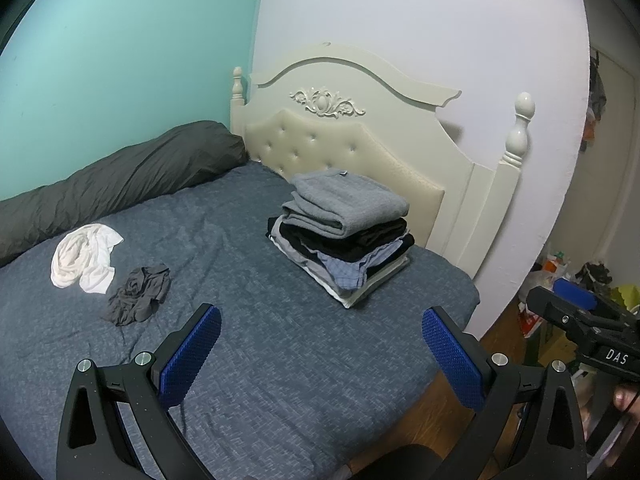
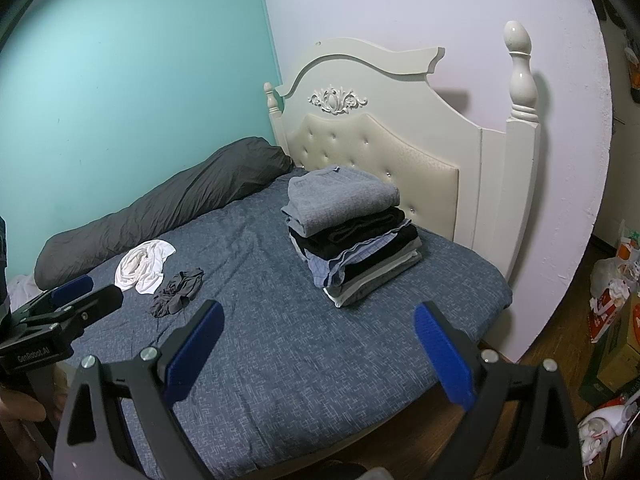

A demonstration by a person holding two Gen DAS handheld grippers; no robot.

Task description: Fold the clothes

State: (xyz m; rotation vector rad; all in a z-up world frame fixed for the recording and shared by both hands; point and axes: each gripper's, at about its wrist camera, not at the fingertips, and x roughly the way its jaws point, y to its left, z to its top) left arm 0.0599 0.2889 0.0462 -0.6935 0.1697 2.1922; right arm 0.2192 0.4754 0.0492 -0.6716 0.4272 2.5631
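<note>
A stack of folded clothes point(image 1: 344, 236) with a grey top piece stands on the bed near the headboard; it also shows in the right wrist view point(image 2: 352, 232). A crumpled white garment point(image 1: 86, 258) point(image 2: 144, 266) and a crumpled dark grey garment point(image 1: 138, 294) point(image 2: 176, 292) lie loose to the left. My left gripper point(image 1: 320, 354) is open and empty above the blue bedspread point(image 1: 260, 360). My right gripper point(image 2: 318, 350) is open and empty, held to the right of the left one, near the bed's edge.
A dark grey rolled duvet point(image 1: 120, 184) lies along the teal wall. A cream headboard point(image 1: 360, 140) stands behind the stack. Bags and clutter point(image 2: 616, 312) sit on the wooden floor at the right.
</note>
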